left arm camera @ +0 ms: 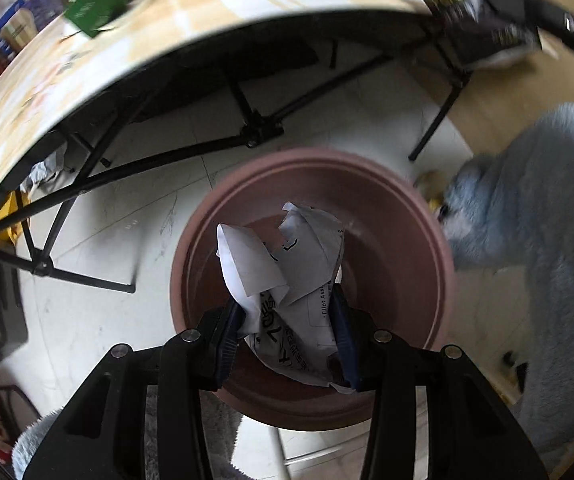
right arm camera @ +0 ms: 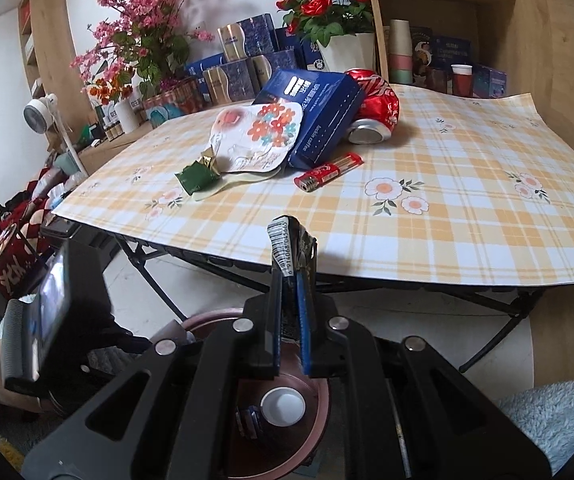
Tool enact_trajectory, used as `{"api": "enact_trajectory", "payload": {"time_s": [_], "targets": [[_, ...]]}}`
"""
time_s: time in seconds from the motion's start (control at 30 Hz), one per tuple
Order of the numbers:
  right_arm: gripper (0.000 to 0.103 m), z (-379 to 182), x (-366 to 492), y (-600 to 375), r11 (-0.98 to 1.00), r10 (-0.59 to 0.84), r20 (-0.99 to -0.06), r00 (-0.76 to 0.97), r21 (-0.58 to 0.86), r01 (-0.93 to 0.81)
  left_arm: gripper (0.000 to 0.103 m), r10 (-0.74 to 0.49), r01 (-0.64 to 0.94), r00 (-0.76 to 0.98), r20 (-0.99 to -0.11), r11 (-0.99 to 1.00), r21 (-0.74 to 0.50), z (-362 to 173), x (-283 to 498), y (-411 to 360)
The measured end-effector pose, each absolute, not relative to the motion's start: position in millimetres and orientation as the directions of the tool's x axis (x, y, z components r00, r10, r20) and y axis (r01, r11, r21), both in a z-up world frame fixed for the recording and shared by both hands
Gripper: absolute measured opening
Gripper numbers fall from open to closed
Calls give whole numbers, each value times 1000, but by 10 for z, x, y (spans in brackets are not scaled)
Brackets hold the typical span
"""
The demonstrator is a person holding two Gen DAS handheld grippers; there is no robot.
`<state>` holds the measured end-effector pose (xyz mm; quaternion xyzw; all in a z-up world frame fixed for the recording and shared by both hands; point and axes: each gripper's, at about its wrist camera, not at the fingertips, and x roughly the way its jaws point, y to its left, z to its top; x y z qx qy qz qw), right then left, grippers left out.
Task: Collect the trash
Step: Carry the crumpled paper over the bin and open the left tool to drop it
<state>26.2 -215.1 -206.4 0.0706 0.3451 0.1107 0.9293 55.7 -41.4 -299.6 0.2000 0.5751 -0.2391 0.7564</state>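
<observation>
Partly hidden bin [left arm camera: 399, 216], blurred table [left arm camera: 87, 80]

A folding table [right arm camera: 467, 208] with black legs carries a yellow plaid cloth. On the cloth lie a blue box [right arm camera: 319, 116], a crushed red can [right arm camera: 375, 112] behind it, a flowered pouch [right arm camera: 255, 136], a green wrapper [right arm camera: 197, 178] and a red lighter [right arm camera: 327, 172]. A brown bin [left arm camera: 399, 216] stands on the pale floor [left arm camera: 99, 300] beside the table.

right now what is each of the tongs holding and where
Left tongs: crumpled paper, pinched at its lower sides. Right tongs: dark barcoded wrapper, by its lower end.
</observation>
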Motion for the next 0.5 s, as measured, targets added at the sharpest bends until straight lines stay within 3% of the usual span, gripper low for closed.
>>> {"api": "enact_trajectory", "payload": {"time_s": [0.37, 0.5], "targets": [[11, -2154, 252, -2272, 971, 227, -650, 725, 210, -115, 47, -105, 527, 189, -976, 850, 11, -3134, 723, -294], [11, -2173, 260, -2270, 970, 230, -655, 720, 213, -117, 64, -150, 492, 202, -968, 870, -32, -3062, 768, -224]]}}
